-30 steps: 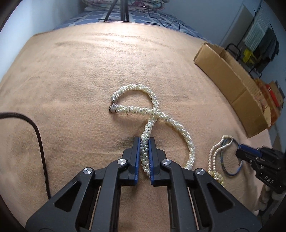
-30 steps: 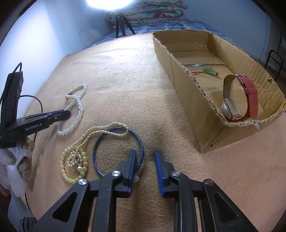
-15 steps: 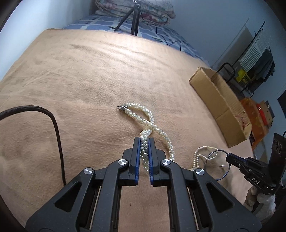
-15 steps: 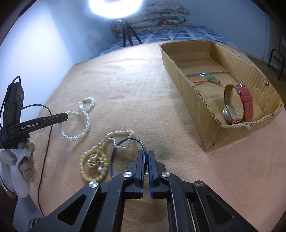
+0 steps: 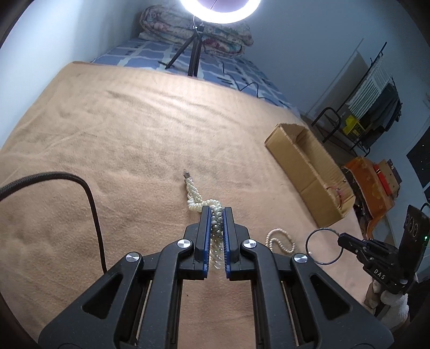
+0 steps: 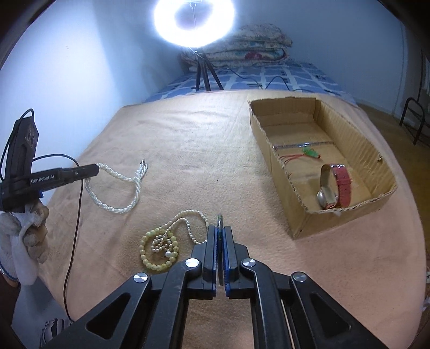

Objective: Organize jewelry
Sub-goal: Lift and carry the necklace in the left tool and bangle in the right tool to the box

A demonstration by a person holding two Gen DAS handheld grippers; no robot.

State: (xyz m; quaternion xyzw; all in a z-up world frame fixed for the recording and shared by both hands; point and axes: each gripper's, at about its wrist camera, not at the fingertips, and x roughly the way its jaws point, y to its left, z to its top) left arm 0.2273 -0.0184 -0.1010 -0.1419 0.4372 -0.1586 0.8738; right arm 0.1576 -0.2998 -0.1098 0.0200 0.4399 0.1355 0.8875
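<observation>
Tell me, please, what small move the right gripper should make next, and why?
Probably carry the blue bangle right toward the cardboard box. The right gripper is shut on it and it hangs clear of the blanket, while the box, already holding a red-strapped watch, sits open on that side.

Ring light (image 6: 193,21) on tripod (image 5: 193,57), folded quilts (image 6: 242,53) behind, pale blue walls (image 6: 94,67).
</observation>
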